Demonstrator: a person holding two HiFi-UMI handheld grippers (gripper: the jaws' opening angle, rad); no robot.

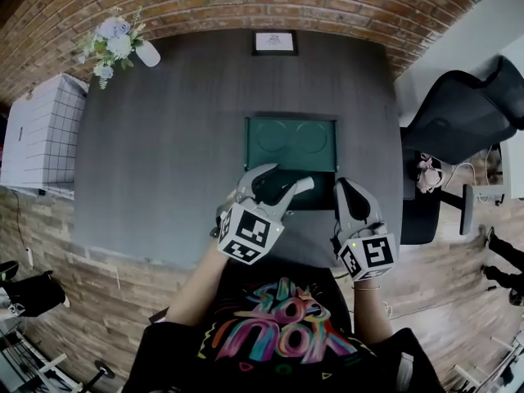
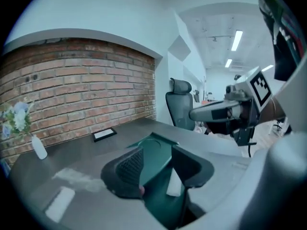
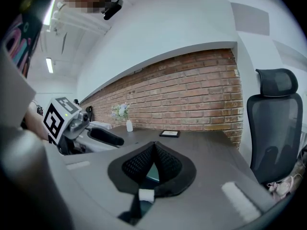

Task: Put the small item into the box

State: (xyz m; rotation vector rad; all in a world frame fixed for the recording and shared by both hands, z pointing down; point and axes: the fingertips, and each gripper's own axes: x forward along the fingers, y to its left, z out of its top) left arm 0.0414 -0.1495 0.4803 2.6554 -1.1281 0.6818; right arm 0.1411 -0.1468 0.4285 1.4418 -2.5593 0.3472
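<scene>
A green box [image 1: 291, 142] lies open in the middle of the dark grey table [image 1: 155, 162], its lid flat at the far side and its darker base [image 1: 315, 196] nearer me. My left gripper [image 1: 282, 182] hovers over the base, jaws open. In the left gripper view [image 2: 158, 153] the green lid [image 2: 156, 159] shows between the pads. A small white piece [image 2: 173, 186] sits low between them; I cannot tell if it is the item. My right gripper [image 1: 348, 188] waits just right of the box, its pads [image 3: 165, 164] meeting at the tips with nothing between them.
A white vase of flowers [image 1: 115, 43] stands at the table's far left corner and a small framed card [image 1: 274, 42] at its far edge. A white gridded cabinet [image 1: 45, 129] is left of the table, a black office chair [image 1: 463, 105] to the right.
</scene>
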